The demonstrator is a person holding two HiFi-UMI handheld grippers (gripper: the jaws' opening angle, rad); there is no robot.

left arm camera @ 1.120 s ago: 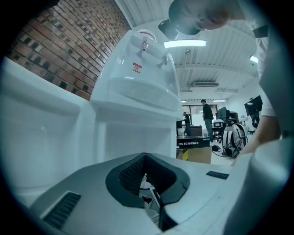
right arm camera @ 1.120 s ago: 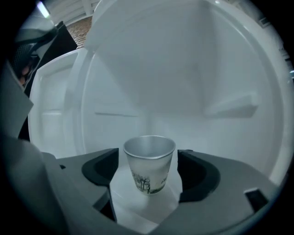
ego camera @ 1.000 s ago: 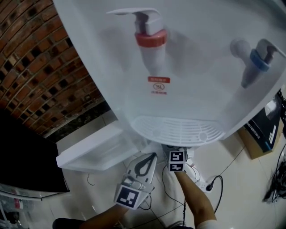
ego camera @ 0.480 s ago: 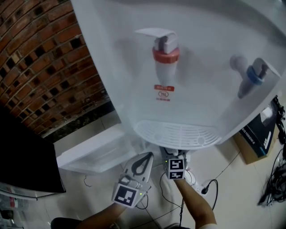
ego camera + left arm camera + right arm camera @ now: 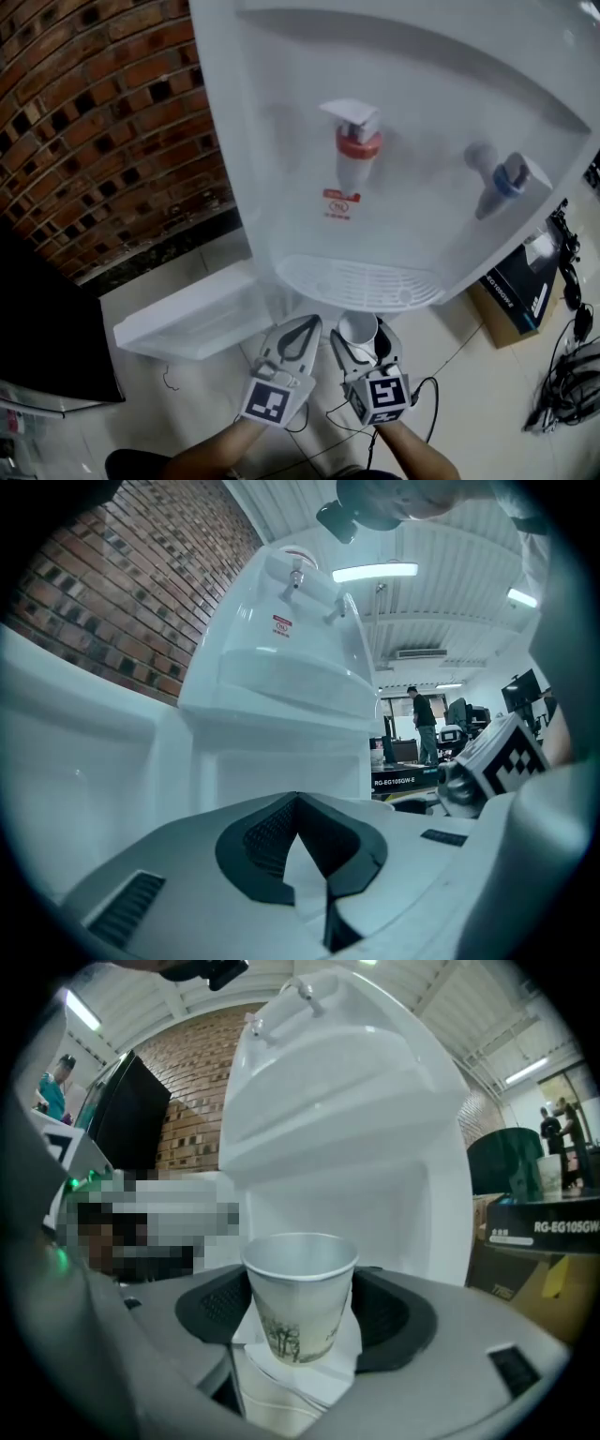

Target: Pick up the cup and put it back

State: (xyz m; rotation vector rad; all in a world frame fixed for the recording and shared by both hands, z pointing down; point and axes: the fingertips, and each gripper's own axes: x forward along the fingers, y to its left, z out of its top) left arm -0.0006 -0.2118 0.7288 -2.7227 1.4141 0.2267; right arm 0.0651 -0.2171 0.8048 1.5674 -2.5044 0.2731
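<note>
Head view: the cup (image 5: 357,327) is gripped in the right tool (image 5: 361,332), whose jaws have just been closing on it, with the drip tray (image 5: 361,281) just ahead. Left gripper view: the left tool (image 5: 298,797) is closed, with nothing held. Right gripper view: the cup is held upright. Pick-up is judged done; a level set-down and release are needed.

Brick wall (image 5: 112,122), pale floor (image 5: 487,412), ceiling strip light (image 5: 375,572)

White paper cup (image 5: 300,1302), dark tree sketch printed on its side. Upright, mouth up, nothing seen inside. Pinched at mid-height between the jaws of the right gripper (image 5: 300,1327), just closed in on it, near the drip tray (image 5: 361,281).
</note>
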